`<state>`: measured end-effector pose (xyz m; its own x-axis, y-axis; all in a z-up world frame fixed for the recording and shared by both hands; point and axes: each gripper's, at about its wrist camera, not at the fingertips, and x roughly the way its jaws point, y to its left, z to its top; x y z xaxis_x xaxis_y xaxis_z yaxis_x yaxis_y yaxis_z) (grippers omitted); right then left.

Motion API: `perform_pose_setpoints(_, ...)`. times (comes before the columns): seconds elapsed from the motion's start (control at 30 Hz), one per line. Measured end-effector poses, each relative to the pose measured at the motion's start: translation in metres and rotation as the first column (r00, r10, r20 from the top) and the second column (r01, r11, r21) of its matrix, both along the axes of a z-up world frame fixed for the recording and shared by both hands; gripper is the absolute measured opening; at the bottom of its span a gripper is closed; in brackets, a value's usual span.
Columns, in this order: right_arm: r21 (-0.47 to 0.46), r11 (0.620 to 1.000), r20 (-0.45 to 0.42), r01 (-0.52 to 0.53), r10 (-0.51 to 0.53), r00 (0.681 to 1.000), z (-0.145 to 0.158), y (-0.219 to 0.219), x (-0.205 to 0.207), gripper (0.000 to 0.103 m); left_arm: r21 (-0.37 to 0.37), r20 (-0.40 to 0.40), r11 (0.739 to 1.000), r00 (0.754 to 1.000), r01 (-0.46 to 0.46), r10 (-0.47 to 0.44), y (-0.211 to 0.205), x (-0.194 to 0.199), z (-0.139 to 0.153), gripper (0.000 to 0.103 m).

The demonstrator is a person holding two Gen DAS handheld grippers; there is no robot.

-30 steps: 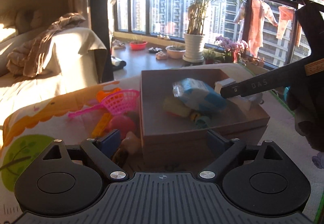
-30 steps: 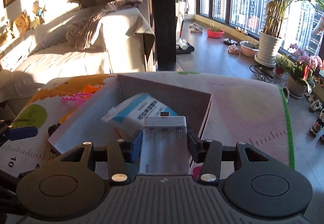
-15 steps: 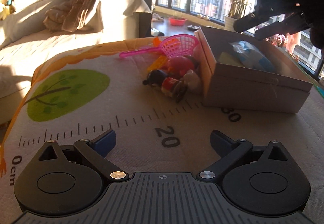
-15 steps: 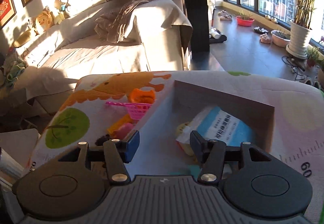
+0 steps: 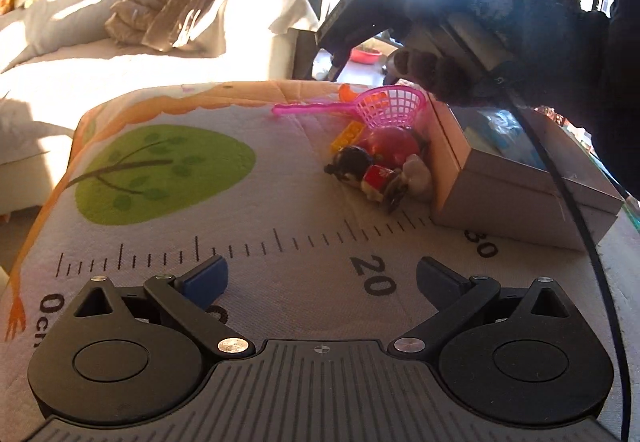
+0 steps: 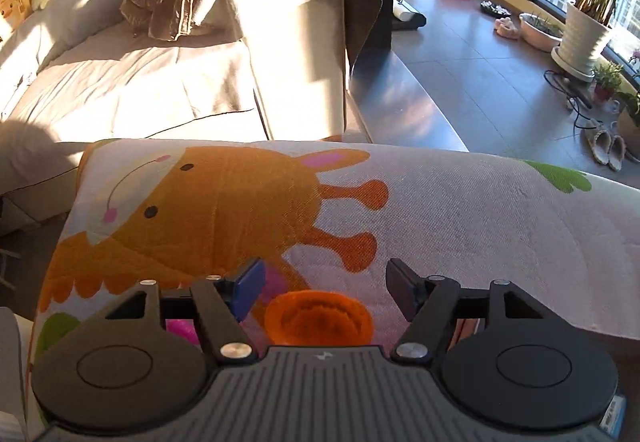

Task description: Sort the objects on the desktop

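The left gripper (image 5: 320,278) is hovering low over the printed mat (image 5: 168,226), above the ruler marks along the mat's near edge, with its jaws spread wide and nothing between them. Toward the mat's far right, a cardboard box (image 5: 512,202) is sitting with a blue-and-white packet (image 5: 500,130) lying inside it. A small heap of toys is lying against the box's left wall — a pink toy net (image 5: 384,108) with its handle pointing left, a yellow building brick (image 5: 347,134), a red ball (image 5: 390,146), a dark-headed figurine (image 5: 370,172) in a red top lying on its side, and a pale lump I cannot identify touching the box.

The right gripper (image 6: 325,286) is hanging above the mat's far edge, over the orange cartoon animal print; in the left view it is being carried by a dark-gloved hand (image 5: 492,30) above the net and the box's far end. Its jaws are likewise spread and empty. Directly below them an orange ridged cap-like toy (image 6: 318,318) is sitting on the mat, with a bit of pink plastic showing just to its left — whether the fingers are touching the orange toy, I cannot tell. Beyond the mat a draped sofa (image 6: 160,54) is catching strong sunlight.
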<state>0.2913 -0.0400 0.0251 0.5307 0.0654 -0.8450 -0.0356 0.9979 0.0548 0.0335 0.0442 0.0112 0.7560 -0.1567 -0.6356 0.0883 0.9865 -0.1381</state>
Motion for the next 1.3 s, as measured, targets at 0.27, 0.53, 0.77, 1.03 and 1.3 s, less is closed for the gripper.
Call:
perform_pose_setpoints(0.27,0.026,0.998,-0.072,-0.065,0.067,0.995,-0.006,0.006,-0.021,0.045,-0.002,-0.017,1.0,1.0,0.017,-0.017,0.005,-0.001,0.001,0.103)
perform_pose_setpoints(0.53,0.168,0.976,-0.14,-0.142,0.166,0.976,-0.003,0.021,-0.087,0.035,0.058,-0.037,0.997,0.998,0.057,-0.055,0.0,-0.009,0.002,0.103)
perform_pose_setpoints(0.77,0.229,0.947,-0.17,-0.224,0.266,0.949,-0.006,0.041,-0.147,0.035,0.068,-0.065,0.989,0.99,0.129,-0.125,-0.009,-0.028,0.003,0.103)
perform_pose_setpoints(1.03,0.285,0.935,-0.208,-0.211,0.275,0.939,-0.007,0.021,-0.2,0.035,0.094,-0.081,0.976,0.979,0.197,-0.189,-0.021,-0.049,0.003,0.103)
perform_pose_setpoints(1.3,0.18,0.969,-0.103,-0.172,0.192,0.976,-0.001,-0.027,-0.256,0.039,0.069,-0.087,0.971,0.971,0.229,-0.223,-0.027,-0.056,0.001,0.103)
